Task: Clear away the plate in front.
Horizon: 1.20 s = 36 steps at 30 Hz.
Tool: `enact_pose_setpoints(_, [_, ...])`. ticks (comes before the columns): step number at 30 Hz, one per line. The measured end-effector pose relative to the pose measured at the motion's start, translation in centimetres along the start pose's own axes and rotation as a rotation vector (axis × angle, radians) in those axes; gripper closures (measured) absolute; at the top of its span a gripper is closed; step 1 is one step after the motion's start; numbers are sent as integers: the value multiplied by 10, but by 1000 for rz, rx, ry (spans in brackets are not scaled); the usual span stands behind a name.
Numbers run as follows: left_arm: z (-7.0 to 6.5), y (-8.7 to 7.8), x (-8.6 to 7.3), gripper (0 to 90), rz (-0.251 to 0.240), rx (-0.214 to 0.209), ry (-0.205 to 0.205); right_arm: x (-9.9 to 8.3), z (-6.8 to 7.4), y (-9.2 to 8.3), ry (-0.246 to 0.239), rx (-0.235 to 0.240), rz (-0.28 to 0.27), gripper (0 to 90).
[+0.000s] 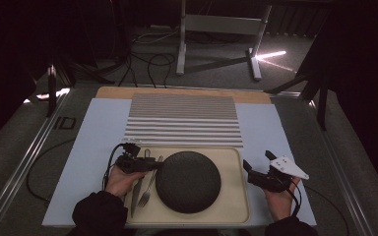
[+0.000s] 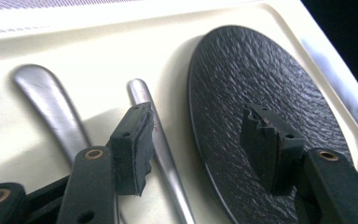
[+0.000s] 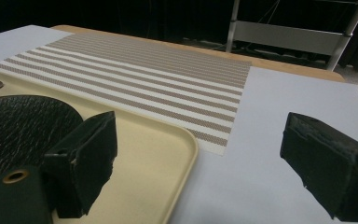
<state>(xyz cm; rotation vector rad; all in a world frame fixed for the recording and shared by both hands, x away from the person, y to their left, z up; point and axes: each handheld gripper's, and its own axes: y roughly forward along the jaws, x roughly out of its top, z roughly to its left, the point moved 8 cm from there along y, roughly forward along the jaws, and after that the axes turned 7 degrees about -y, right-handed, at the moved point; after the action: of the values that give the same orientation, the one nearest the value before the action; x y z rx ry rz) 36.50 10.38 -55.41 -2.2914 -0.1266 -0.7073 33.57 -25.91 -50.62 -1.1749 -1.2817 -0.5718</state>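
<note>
A round black textured plate [image 1: 188,181] lies on a cream tray [image 1: 236,162]. A fork [image 1: 147,189] and a knife [image 1: 137,194] rest on the tray just left of it. My left gripper [image 1: 150,163] hovers low over the cutlery handles, open. In the left gripper view my left gripper [image 2: 200,144] straddles the slim fork handle [image 2: 161,154] and the plate's left edge [image 2: 223,107], with neither pad pressing on anything. The wider handle [image 2: 51,107] lies beside it. My right gripper [image 1: 257,160] stands wide open, empty, at the tray's right rim [image 3: 186,154].
A striped placemat [image 1: 183,120] lies beyond the tray on a light blue mat [image 1: 98,142] that covers the tabletop. Cables trail on the floor behind, near a metal stand [image 1: 182,44]. A rail runs along the table's left edge [image 1: 24,162].
</note>
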Motion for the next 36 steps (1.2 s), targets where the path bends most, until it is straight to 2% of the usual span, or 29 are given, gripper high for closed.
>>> enact_pose_setpoints(2, [5, -11, 3, 426, -33, 8, 4, 0, -1, 0, -2, -3, -2, 106])
enact_pose_setpoints(3, [5, -11, 3, 423, -33, 8, 4, 0, -1, -1, 0, -3, -1, 106])
enact_pose_setpoints(4, [9, -20, 5, 421, -58, 11, 1, 0, -1, 0, 0, -3, -2, 106])
enact_pose_setpoints(7, [18, -33, 6, 400, -100, 14, -23, 0, -1, 0, -1, -4, -1, 106])
enact_pose_setpoints(9, [21, -37, 6, 390, -111, 12, -38, 0, -1, 0, -1, -4, -1, 106])
enact_pose_setpoints(10, [27, -44, 6, 387, -135, 2, -64, 0, -1, 0, -2, -5, -2, 106])
enact_pose_setpoints(12, [30, -47, 7, 378, -145, 11, -69, 0, -1, -1, 1, -4, -2, 106])
enact_pose_setpoints(15, [40, -58, 6, 320, -183, 29, -77, 0, -1, 0, -2, -4, -1, 106])
enact_pose_setpoints(17, [42, -60, 6, 275, -187, 37, -75, 0, -1, 0, -1, -4, -1, 106])
enact_pose_setpoints(20, [51, -67, 3, 195, -204, 79, -88, 0, -1, -1, -1, -4, -1, 106])
enact_pose_setpoints(21, [51, -67, 3, 166, -204, 79, -88, 0, -1, -1, -1, -4, -1, 106])
enact_pose_setpoints(22, [55, -70, 1, 159, -216, 106, -81, 0, -1, -1, -1, -3, -1, 106])
enact_pose_setpoints(27, [60, -79, 0, 131, -245, 149, -50, 0, -1, -1, -3, -3, -1, 106])
enact_pose_setpoints(29, [63, -85, -1, 103, -262, 189, -32, 0, -1, -1, -3, -2, 0, 106])
enact_pose_setpoints(31, [64, -88, -1, 92, -269, 195, -29, 0, 0, -1, -2, -1, -1, 106])
enact_pose_setpoints(32, [67, -92, -1, 84, -280, 237, -7, 0, 0, -1, -4, -1, -1, 106])
enact_pose_setpoints(34, [68, -94, -2, 75, -285, 249, 2, 0, 0, -1, -2, 0, -1, 106])
enact_pose_setpoints(35, [71, -98, -3, 58, -293, 272, 30, 0, 1, -1, -3, 1, -1, 106])
enact_pose_setpoints(36, [71, -98, -3, 40, -293, 272, 30, 0, 1, -1, -4, 2, -1, 106])
